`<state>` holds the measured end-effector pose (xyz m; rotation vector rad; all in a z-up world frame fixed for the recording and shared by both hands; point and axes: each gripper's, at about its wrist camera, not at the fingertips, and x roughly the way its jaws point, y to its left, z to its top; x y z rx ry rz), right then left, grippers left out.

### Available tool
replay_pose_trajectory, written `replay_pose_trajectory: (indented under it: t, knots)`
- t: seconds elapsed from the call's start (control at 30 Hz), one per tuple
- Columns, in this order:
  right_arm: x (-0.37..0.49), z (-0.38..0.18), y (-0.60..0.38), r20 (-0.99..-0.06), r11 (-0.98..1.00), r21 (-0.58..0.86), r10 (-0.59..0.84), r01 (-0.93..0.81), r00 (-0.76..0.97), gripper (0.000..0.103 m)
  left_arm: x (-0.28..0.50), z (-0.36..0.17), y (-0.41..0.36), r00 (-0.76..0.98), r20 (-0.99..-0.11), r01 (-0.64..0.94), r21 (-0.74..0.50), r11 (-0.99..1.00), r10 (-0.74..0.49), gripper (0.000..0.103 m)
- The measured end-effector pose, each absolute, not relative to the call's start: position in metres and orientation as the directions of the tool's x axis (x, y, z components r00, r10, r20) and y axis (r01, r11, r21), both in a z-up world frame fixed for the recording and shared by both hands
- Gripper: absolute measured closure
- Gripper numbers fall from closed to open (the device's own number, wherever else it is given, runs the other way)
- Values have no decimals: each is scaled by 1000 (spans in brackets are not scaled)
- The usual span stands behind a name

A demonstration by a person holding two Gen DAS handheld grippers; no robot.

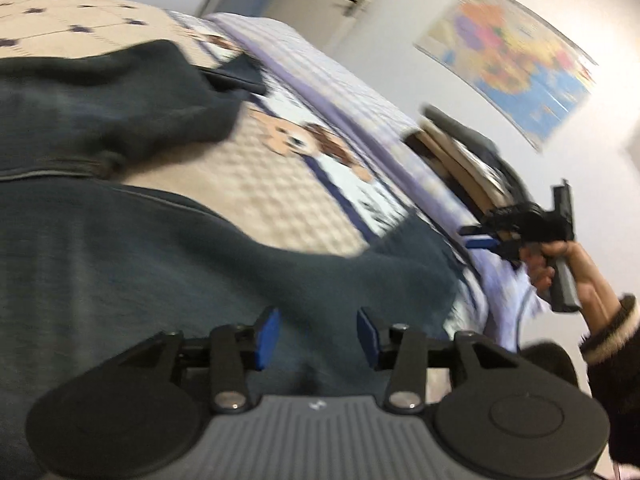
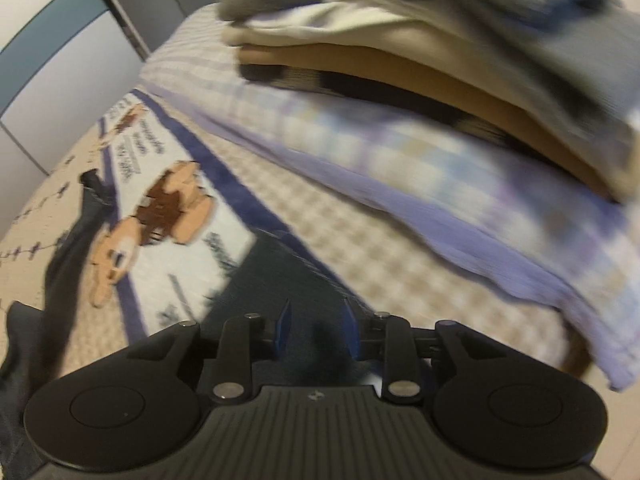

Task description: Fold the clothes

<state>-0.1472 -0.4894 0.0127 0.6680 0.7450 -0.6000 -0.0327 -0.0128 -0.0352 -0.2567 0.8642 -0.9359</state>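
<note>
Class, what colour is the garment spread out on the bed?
Dark grey-green garment, clearest in the left wrist view.

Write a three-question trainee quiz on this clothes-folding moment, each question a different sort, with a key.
1. True or false: the left gripper is clamped on the dark garment.
2. Multiple choice: the stack of folded clothes rests on A) the floor B) the lilac checked quilt C) a chair.
3. Fill in: on the wall hangs a colourful ____.

Key: 1 false, its fingers stand apart over the cloth; 2 B; 3 map.
</note>
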Motion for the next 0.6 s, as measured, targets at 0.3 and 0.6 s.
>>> replay_pose_trajectory:
  t: [0.3,0.6]
  knots:
    - [-74,-13,-462,-821,689,296,-172,662,545,70,-7,-48,-13,365,-579,539,-507,672,-729,58]
    - [-41,-34,-458,-858,658,216,-226,722,462,62,2,-49,-12,351,-581,540,-515,666,-734,57]
